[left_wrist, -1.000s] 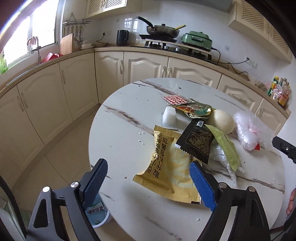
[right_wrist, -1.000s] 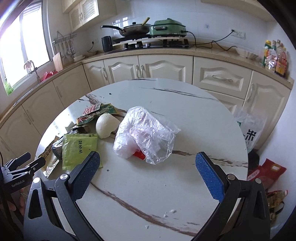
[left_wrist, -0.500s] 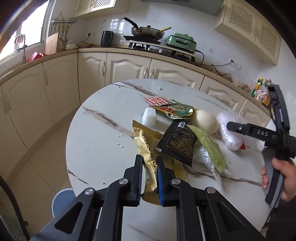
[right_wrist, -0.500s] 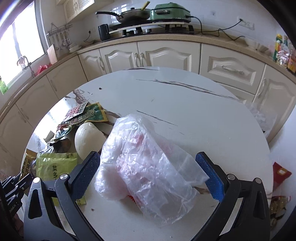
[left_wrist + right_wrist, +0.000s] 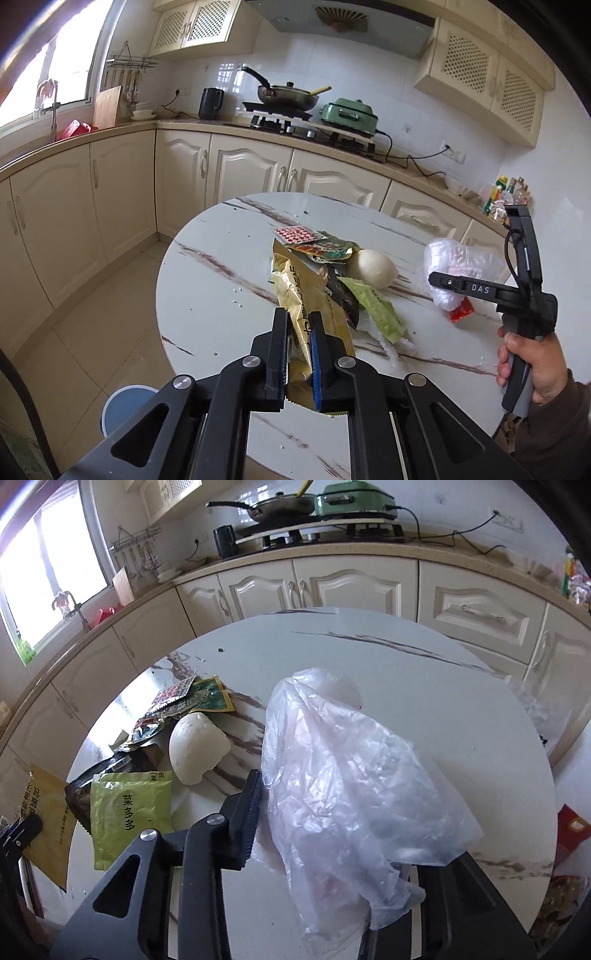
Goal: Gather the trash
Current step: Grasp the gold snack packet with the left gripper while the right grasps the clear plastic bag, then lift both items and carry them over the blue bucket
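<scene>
1. Round white marble surface [image 5: 207,280] with brown veins.
2. Cream panelled cabinets [image 5: 122,192] under a beige counter [image 5: 177,127].
3. Black frying pan [image 5: 288,92] on the gas hob [image 5: 280,118].
4. Green electric cooker [image 5: 349,116] beside the pan, cord trailing to a wall socket.
5. Black kettle [image 5: 210,103] left of the hob.
6. Wooden cutting board [image 5: 107,107] leaning near the window.
7. Blue round bin [image 5: 127,406] on the tiled floor.

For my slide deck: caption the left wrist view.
Left tool pinches a yellow wrapper on the marble table.
</scene>
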Tool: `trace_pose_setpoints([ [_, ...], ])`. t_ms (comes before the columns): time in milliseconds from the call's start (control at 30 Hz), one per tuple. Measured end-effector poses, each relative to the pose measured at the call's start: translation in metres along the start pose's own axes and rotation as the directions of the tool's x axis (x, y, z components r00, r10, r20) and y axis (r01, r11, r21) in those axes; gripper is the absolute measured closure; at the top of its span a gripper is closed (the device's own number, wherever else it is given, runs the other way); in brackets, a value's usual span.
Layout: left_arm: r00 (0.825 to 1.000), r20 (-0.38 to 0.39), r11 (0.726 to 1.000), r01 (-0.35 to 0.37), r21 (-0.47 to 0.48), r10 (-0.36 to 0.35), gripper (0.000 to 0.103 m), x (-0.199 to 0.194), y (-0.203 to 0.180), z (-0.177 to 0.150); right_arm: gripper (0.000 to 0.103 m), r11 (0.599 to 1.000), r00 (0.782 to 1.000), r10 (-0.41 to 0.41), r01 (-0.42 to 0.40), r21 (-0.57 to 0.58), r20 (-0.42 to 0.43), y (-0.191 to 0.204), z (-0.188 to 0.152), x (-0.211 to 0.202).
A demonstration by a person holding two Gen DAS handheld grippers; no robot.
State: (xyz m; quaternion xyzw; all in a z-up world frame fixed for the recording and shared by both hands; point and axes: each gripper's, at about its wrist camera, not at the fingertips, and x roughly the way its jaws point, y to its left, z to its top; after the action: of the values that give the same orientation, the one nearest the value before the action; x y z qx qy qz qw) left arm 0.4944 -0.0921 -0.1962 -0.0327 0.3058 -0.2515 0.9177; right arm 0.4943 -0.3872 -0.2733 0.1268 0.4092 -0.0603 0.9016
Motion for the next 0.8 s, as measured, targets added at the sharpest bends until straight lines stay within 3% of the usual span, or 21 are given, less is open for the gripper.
trace_pose_setpoints([
  [233,0.998,0.066,1.0,0.02,0.009,-0.02,0.097,-0.06,-0.005,-0.016,0.071,0.999,0.992,0.038,-0.036,-0.018,0.117,0.018,-0.001,-0.066],
  [433,0.993,0.112,1.0,0.022,0.0,-0.022,0.097,-0.112,0.005,-0.038,0.071,0.985,0.977,0.142,-0.122,-0.124,0.161,0.079,-0.003,-0.103],
  [567,0.99,0.14,1.0,-0.013,-0.025,0.017,0.097,-0.147,0.024,-0.053,0.071,0.955,0.965,0.235,-0.206,-0.211,0.119,0.14,-0.014,-0.101],
  [800,0.98,0.142,0.985,-0.122,-0.12,0.139,0.097,-0.205,0.087,-0.096,0.071,0.869,0.927,0.371,-0.364,-0.337,-0.044,0.266,-0.053,-0.06],
])
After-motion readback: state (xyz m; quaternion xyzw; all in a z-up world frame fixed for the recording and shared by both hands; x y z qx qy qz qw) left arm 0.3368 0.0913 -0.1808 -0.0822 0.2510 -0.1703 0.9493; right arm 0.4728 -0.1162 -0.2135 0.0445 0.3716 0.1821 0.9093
